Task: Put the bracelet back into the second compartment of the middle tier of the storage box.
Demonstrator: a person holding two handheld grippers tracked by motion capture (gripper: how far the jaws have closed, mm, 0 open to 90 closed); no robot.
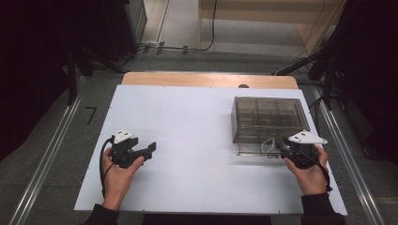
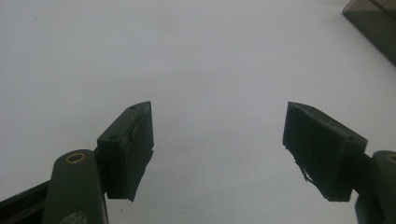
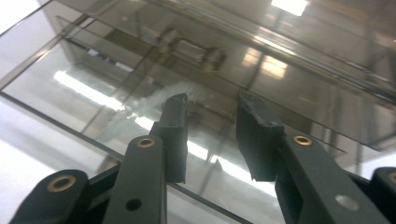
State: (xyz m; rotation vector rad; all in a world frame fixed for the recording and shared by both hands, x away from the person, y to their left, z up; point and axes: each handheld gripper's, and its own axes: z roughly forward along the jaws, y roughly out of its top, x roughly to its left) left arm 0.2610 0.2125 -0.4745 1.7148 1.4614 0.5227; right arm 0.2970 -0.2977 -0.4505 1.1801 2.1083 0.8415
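- Box (image 1: 267, 123): smoked, clear, right side of bench (image 1: 187, 140).
- Right gripper (image 3: 212, 135): at box's near edge, jaws slightly apart, nothing clamped.
- Left gripper (image 2: 217, 149): over bare bench, jaws wide apart, empty.

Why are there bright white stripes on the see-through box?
Right gripper view: the stripes are glare, ceiling lights mirrored in the smoky clear box, whose far parts look soft and blurry. High view: the white table is evenly lit, the room around it dark. Left gripper view: the tabletop looks washed-out, shadows faint.
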